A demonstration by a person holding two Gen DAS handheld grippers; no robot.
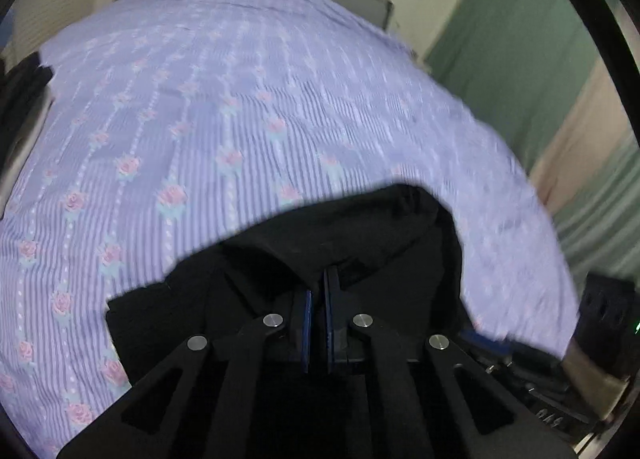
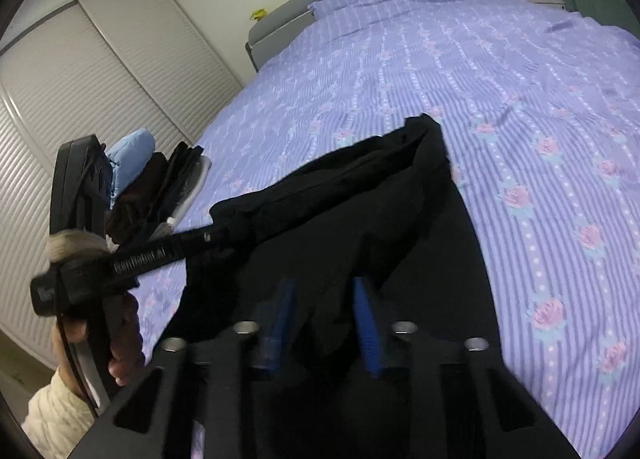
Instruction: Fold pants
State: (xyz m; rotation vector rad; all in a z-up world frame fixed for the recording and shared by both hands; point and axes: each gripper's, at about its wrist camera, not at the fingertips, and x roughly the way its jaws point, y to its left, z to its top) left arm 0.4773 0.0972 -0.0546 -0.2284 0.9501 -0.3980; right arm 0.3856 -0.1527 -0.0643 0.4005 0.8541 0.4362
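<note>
Black pants [image 2: 360, 195] are being held at the near edge of the bed [image 2: 460, 71], bunched, partly lifted off the purple floral bedspread [image 1: 200, 119]. The left hand-held gripper [image 1: 318, 299] is being kept clamped on a fold of the black cloth: the blue pads [image 1: 307, 315] are nearly together with fabric pinched at their tips. The right hand-held gripper [image 2: 326, 315] is being seen with its blue pads [image 2: 366, 323] somewhat apart and black cloth bunched between them; it is judged to be clamped on the pants, though motion blur is leaving pad contact less than certain. From the right wrist view the left gripper is being seen stretched out to the left, carried by a hand [image 2: 120, 351] in a cream knit sleeve [image 2: 56, 415], its tips buried in the cloth's left end. Two separate grip points are likely being used so the fabric can be tensioned and spread flat before a fold. A pile of other clothes [image 2: 152, 187] is lying further left on the bed, apart from the pants. Folding is being judged as not yet started.
</note>
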